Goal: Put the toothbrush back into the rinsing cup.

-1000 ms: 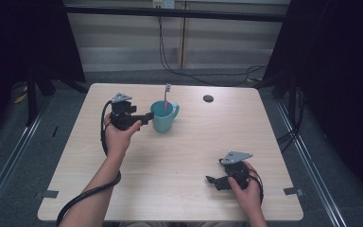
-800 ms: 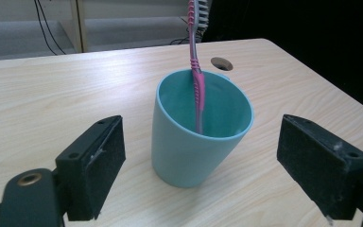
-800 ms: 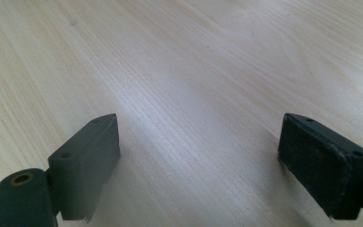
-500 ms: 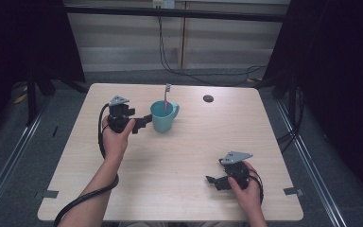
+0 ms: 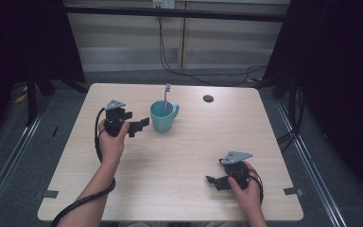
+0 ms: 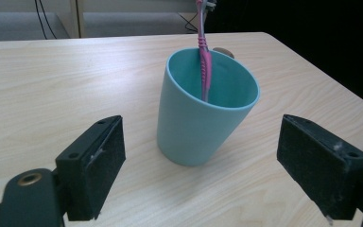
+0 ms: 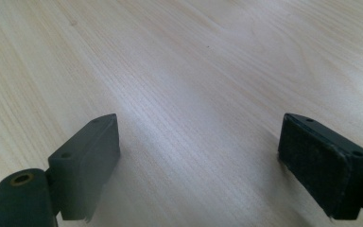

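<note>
Since the earlier pictures, the left gripper (image 5: 138, 126) has moved a little back from the cup (image 5: 163, 116), toward the person's side, so a small gap of table now shows between its jaw tips and the cup wall; before, it was almost at the cup. The right gripper (image 5: 216, 182) has stayed where it was.

The jaws of the left gripper stand wide apart and hold nothing. In the left gripper view, the cup (image 6: 205, 109) stands between the two black pads (image 6: 101, 165) but farther off, and neither pad touches it. The left hand (image 5: 109, 142) holds this gripper low over the table, and its cable runs down along the forearm.

The cup is light blue-green and stands upright on the far middle part of the table (image 5: 170, 189), with its handle turned away from the left gripper. A pink toothbrush (image 5: 166, 97) stands inside it, leaning on the far rim, with its head high over the cup. In the left gripper view, the pink handle (image 6: 204, 61) goes down into the cup.

The right gripper is well apart from the cup, near the front right part of the table, in the right hand (image 5: 246, 189). Its jaws are also spread wide, with only bare wood (image 7: 194, 94) between them.

A small dark round thing (image 5: 208, 98) lies near the far edge, to the right of the cup.
</note>
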`<state>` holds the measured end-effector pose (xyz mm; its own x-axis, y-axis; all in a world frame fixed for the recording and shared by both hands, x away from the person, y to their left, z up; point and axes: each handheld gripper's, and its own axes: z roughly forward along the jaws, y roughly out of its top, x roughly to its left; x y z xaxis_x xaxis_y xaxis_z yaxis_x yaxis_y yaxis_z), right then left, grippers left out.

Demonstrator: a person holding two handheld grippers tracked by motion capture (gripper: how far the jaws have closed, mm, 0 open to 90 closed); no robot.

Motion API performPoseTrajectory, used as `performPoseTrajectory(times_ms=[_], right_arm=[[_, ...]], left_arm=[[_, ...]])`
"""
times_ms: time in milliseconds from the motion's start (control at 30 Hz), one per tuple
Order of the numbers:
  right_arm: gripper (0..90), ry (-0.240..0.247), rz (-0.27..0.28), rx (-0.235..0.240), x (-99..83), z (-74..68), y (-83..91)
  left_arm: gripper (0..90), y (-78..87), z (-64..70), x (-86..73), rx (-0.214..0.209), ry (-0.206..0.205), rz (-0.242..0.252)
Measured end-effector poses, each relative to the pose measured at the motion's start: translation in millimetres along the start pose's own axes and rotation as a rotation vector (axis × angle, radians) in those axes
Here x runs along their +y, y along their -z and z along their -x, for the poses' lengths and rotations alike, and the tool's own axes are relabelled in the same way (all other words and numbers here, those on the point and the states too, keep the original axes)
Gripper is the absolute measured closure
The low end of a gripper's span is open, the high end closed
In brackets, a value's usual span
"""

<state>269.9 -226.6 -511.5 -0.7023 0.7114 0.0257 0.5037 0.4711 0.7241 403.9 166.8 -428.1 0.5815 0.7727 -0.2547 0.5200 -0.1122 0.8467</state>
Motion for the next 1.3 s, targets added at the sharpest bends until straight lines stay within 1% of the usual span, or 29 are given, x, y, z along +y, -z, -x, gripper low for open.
performPoseTrajectory(times_ms=[100,233,367,500,567,833,967,1233,1267,1300], right_arm=[[13.2,0.001,0.0,0.001,0.0,0.0,0.0],[13.2,0.0,0.0,0.0,0.0,0.0,0.0],[13.2,0.0,0.0,0.0,0.0,0.0,0.0],[13.2,0.0,0.0,0.0,0.0,0.0,0.0],[13.2,0.0,0.0,0.0,0.0,-0.1,0.0],[13.2,0.0,0.0,0.0,0.0,0.0,0.0],[13.2,0.0,0.0,0.0,0.0,0.0,0.0],[13.2,0.0,0.0,0.0,0.0,0.0,0.0],[13.2,0.0,0.0,0.0,0.0,0.0,0.0],[13.2,0.0,0.0,0.0,0.0,0.0,0.0]], left_arm=[[16.0,1.4,-1.2,-2.8,-0.002,0.005,0.005],[16.0,3.2,-4.3,-6.9,0.003,-0.001,-0.007],[16.0,4.9,-7.3,-11.9,0.011,0.014,-0.01],[16.0,6.4,-9.1,-15.6,0.011,0.014,-0.008],[16.0,6.6,-9.2,-17.0,0.013,0.018,-0.008],[16.0,7.9,-8.8,-21.3,0.002,0.005,-0.009],[16.0,9.5,-9.0,-24.8,0.002,0.007,-0.007],[16.0,10.7,-9.7,-36.6,-0.002,0.011,-0.013],[16.0,10.9,-10.0,-37.7,-0.001,0.007,-0.019],[16.0,10.7,-9.7,-39.6,-0.003,0.014,-0.016]])
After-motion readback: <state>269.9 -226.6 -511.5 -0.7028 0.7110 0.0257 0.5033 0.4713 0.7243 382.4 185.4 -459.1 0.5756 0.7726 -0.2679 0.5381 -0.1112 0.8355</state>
